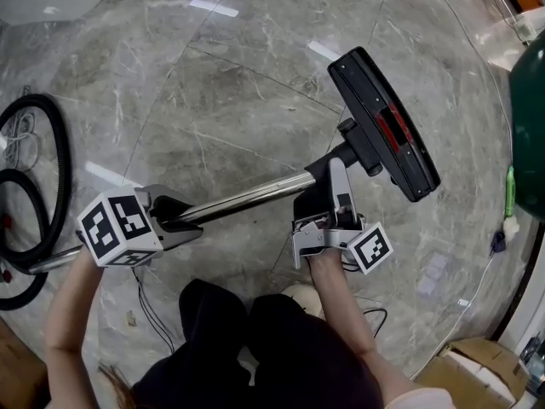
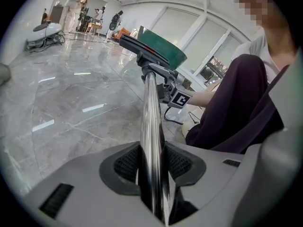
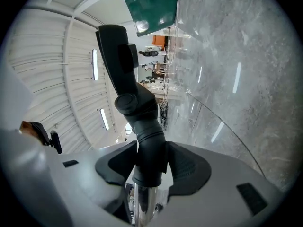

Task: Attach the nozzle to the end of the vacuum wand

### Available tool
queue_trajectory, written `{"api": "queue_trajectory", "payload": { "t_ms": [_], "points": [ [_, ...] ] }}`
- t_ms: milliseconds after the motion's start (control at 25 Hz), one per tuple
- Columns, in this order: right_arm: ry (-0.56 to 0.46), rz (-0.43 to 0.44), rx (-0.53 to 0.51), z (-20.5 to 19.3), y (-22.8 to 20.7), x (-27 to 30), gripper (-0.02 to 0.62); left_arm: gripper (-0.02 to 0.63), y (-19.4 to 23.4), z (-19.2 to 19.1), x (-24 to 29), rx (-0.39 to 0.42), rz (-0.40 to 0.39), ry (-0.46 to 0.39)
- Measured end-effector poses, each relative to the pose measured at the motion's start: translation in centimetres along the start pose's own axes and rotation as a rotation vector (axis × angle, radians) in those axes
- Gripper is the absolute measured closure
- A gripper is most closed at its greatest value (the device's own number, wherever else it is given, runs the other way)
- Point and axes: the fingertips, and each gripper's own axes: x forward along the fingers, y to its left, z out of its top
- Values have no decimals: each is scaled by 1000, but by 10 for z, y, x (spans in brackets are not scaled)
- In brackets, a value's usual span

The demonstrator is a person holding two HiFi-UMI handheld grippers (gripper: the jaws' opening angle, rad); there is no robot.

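A chrome vacuum wand (image 1: pixel 247 197) runs across the floor from lower left to the middle. My left gripper (image 1: pixel 181 221) is shut on the wand near its hose end, and the tube (image 2: pixel 151 126) is pinched between both pads. The black floor nozzle (image 1: pixel 385 124), with a red stripe, stands tilted at the wand's far end. Its black neck sleeve (image 3: pixel 149 148) sits over the chrome tube end (image 3: pixel 141 203). My right gripper (image 1: pixel 329 191) is shut on that neck, with the pads pressing on both sides. The nozzle head (image 3: pixel 115 51) rises beyond the jaws.
A black hose (image 1: pixel 38 196) coils on the marble floor at the left. A dark green object (image 1: pixel 532 135) and thin cables lie at the right, with a cardboard box (image 1: pixel 473 369) at the bottom right. The person's dark trousers (image 1: pixel 272 348) are below the wand.
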Motion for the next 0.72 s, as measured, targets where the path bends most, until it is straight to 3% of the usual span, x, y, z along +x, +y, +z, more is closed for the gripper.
{"api": "queue_trajectory", "payload": {
  "t_ms": [280, 560, 720],
  "points": [
    [23, 19, -119, 0, 11, 1, 384, 456, 10, 5, -4, 11, 38, -7],
    [112, 57, -3, -2, 14, 10, 387, 454, 5, 16, -14, 112, -5, -41],
    [192, 30, -43, -11, 14, 14, 387, 450, 8, 11, -16, 139, 3, -9]
  ]
}}
